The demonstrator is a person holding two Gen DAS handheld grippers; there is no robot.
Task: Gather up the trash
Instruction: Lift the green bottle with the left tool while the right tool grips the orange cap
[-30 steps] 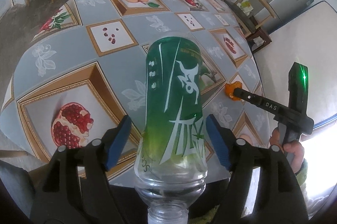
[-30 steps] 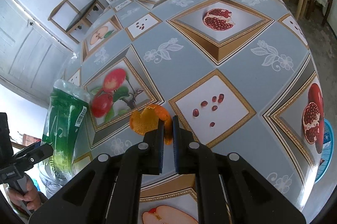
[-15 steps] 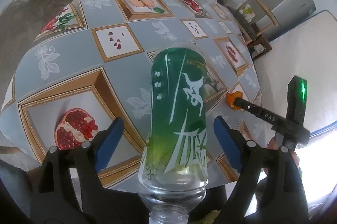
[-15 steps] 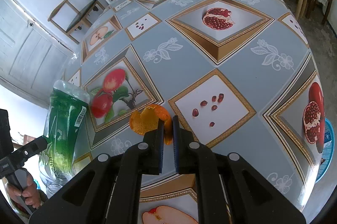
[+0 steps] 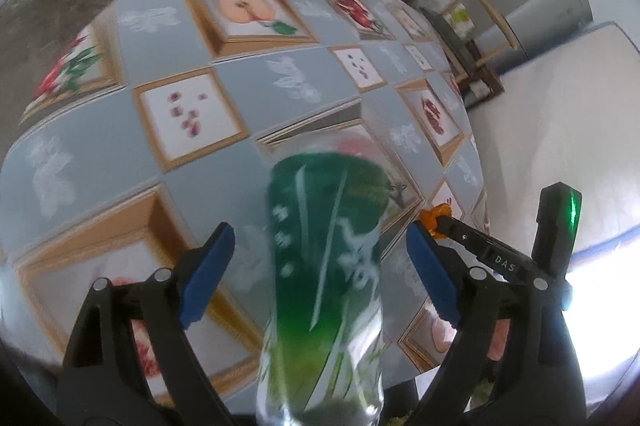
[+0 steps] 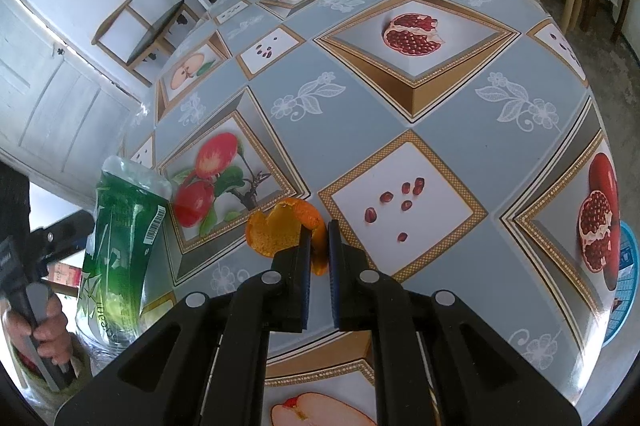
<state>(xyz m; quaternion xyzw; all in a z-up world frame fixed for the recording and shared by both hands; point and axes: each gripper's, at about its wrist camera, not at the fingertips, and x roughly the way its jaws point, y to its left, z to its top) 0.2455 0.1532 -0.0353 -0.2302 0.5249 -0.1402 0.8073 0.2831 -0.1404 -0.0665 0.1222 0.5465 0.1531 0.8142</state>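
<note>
Fruit-printed oilcloth covers the table (image 6: 400,114), which fills both views, with chairs and a white door behind. At its near left edge, the left gripper (image 5: 320,262) stands spread wide, its blue pads clear of the green-labelled plastic bottle (image 5: 324,266) that sits between them, neck toward the camera. Whether the bottle rests on anything below the table edge cannot be told. Empty and thin-walled by its look, the bottle should be light, springy and a little slick; a hold across the labelled middle would likely dent less than one near the shoulder. The right gripper (image 6: 319,246) is pinched on a piece of orange peel (image 6: 276,230) above the near edge; soft, light, easily torn.
</note>
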